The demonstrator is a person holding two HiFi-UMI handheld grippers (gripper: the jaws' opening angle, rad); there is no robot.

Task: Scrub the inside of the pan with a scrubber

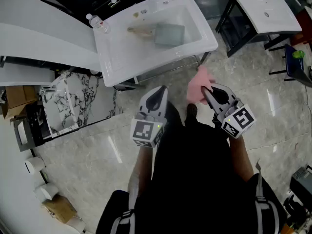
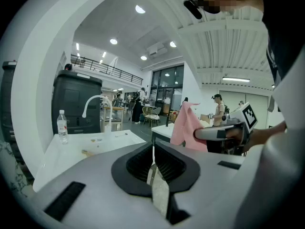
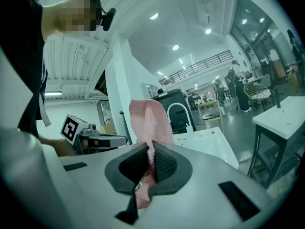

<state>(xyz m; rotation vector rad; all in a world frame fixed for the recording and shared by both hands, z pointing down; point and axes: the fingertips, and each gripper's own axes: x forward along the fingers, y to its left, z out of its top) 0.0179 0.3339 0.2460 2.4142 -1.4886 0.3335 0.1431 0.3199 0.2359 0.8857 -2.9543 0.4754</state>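
Grippers are held side by side close to the person's dark-clothed body, apart and not touching. The right gripper (image 3: 150,149) is clenched on a pink scrubber cloth (image 3: 148,123). The cloth is pinched between its pads and stands up in a loose fold above and beyond the jaw tips, with a short end hanging out behind them. Just to its left, the left gripper (image 2: 153,149) has its jaws pressed together with nothing between them. Ahead of both, past a stretch of glossy grey floor (image 1: 97,150), stands a white sink (image 1: 151,65). The pan (image 1: 169,34), grey-green and squarish, lies in its basin, well apart from either gripper. Its wooden handle (image 1: 139,31) points toward the left gripper's side. Farther ahead of the left gripper, a clear water bottle (image 2: 62,125) stands upright on the sink's back corner. Off to the left of the left gripper, a marble-patterned slab (image 1: 73,99) lies beside the sink. Far ahead and to the right of the right gripper is a second white sink top (image 1: 265,9) on a dark frame
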